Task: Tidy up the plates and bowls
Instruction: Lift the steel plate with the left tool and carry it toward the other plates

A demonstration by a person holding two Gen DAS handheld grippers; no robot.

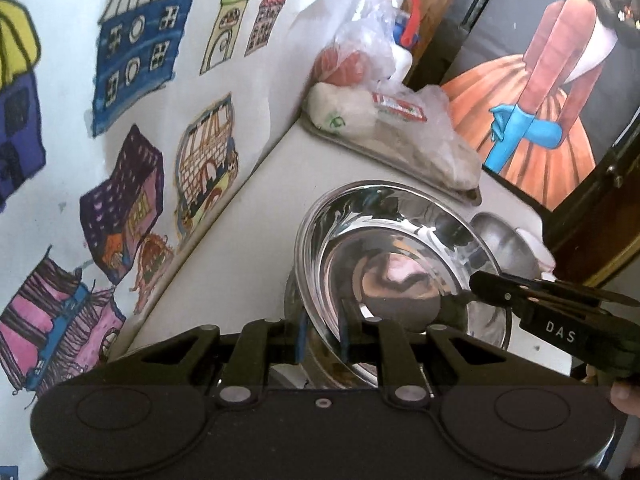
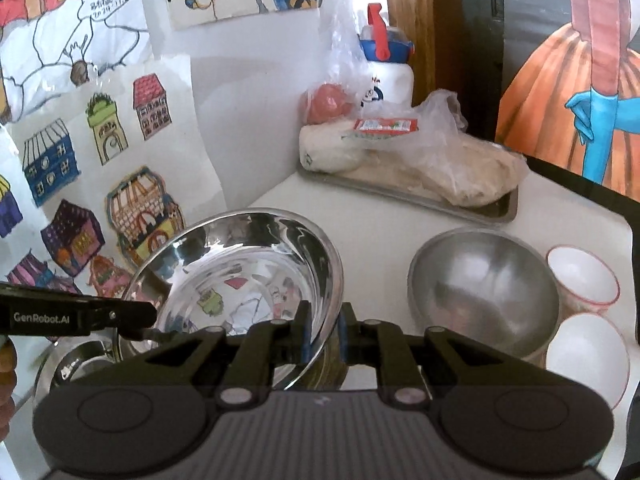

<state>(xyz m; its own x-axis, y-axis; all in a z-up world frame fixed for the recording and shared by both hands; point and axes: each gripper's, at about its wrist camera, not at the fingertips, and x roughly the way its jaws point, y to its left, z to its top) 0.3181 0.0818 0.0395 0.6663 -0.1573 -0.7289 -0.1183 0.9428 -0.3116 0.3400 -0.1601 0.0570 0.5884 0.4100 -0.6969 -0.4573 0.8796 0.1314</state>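
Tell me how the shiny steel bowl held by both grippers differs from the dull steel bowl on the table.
The shiny bowl is mirror-bright and reflects the wall drawings; the dull bowl has a matte, brushed look. The shiny bowl is tilted, its rim pinched by the left gripper and right gripper; the dull bowl sits upright on the table, untouched. The shiny bowl looks wider, though it is nearer the camera. Both are round, metal and empty.

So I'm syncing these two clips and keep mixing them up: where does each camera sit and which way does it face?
Left wrist: on the left gripper, angled down at the shiny steel bowl whose rim it pinches; the right gripper enters from the right.
Right wrist: on the right gripper, clamped on the same bowl's opposite rim; the left gripper enters from the left.
Shared: bowl, tray, drawings.
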